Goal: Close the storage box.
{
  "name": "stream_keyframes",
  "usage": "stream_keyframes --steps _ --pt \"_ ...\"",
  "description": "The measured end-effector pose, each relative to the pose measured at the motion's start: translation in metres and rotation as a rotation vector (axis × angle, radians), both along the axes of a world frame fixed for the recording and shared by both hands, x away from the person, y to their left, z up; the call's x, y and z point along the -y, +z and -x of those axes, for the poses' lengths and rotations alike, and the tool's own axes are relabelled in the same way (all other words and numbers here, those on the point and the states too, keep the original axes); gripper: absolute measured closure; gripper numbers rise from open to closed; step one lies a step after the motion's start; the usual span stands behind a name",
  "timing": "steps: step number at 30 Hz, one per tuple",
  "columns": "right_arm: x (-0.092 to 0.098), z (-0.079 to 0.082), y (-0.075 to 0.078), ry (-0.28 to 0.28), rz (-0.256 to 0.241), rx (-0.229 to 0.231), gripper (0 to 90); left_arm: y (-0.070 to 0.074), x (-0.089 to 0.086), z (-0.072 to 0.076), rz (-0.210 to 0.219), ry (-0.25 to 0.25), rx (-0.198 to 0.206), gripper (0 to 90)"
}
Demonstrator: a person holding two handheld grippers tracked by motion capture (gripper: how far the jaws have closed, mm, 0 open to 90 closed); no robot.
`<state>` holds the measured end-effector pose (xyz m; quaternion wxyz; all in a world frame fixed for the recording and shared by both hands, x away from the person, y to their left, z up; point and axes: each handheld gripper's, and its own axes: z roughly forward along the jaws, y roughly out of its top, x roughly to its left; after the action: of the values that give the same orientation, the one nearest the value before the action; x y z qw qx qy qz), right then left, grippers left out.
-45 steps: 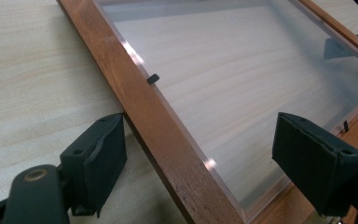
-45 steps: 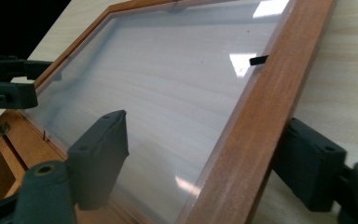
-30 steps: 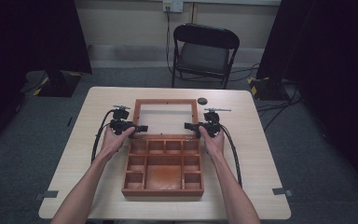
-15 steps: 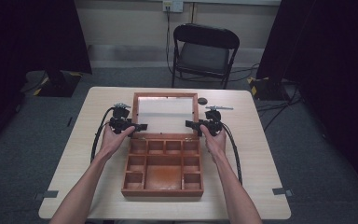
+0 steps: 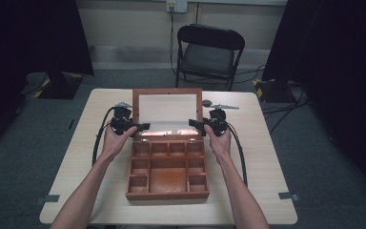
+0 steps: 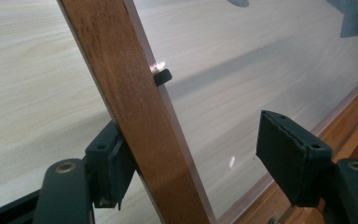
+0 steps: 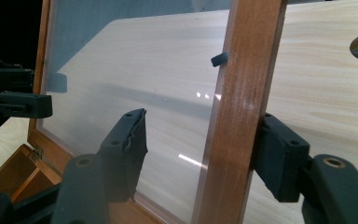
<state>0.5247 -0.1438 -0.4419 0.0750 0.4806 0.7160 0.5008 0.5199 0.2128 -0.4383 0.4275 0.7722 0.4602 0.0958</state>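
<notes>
Left claw [image 5: 143,127] is straddling the left rail of the glass-panelled lid [image 5: 167,110], jaws apart: in the left gripper view 1 pad is touching the outer face of the rail [image 6: 135,112] while the other is standing well off it, over the glass. Right claw [image 5: 195,124] is doing the same on the right rail [image 7: 235,116] — outer pad against the wood, inner pad clear of it. Neither is clamping.

Wooden box [image 5: 167,168] is sitting mid-worktop [image 5: 262,167], compartments exposed, nothing visible in them. Lid is hinged at the far edge of the box and is standing partway up, tilted, with the pale worktop showing through the pane. Small dark round object [image 5: 206,102] is lying just beyond the lid's right corner.

Judgement: the lid is being swung on its hinges, both claws guiding 1 rail each. Which way it is going I cannot tell from this. Next move is calling for both hands to travel level and together, so the frame is not racking on the hinges, and for the pads to be staying on wood, off the glass.
</notes>
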Motion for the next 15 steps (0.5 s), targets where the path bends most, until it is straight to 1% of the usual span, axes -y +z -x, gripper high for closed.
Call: stream_keyframes --steps 1,4,7,9,12,13,15 --pt "0.000 0.001 0.001 -0.002 0.004 0.005 39.3 0.001 -0.001 0.000 0.009 0.005 0.001 31.3" --pt "-0.001 0.002 0.003 -0.001 0.006 0.011 39.6 0.004 -0.001 -0.001 0.009 0.002 0.002 31.8" --pt "0.000 0.005 0.007 -0.003 0.012 0.022 39.5 0.007 0.001 -0.002 0.015 0.011 0.009 31.9" --pt "0.000 0.006 0.008 -0.003 0.014 0.024 39.7 0.009 0.002 -0.002 0.006 0.003 0.014 32.0" --pt "0.000 0.008 0.010 -0.003 0.020 0.030 39.6 0.010 0.003 -0.001 0.011 0.006 0.021 32.1" --pt "0.000 0.009 0.011 -0.004 0.021 0.032 39.6 0.012 0.003 0.000 0.010 0.004 0.030 32.1" --pt "0.000 0.010 0.012 -0.005 0.024 0.039 39.7 0.012 0.003 0.000 0.005 0.003 0.036 32.1"
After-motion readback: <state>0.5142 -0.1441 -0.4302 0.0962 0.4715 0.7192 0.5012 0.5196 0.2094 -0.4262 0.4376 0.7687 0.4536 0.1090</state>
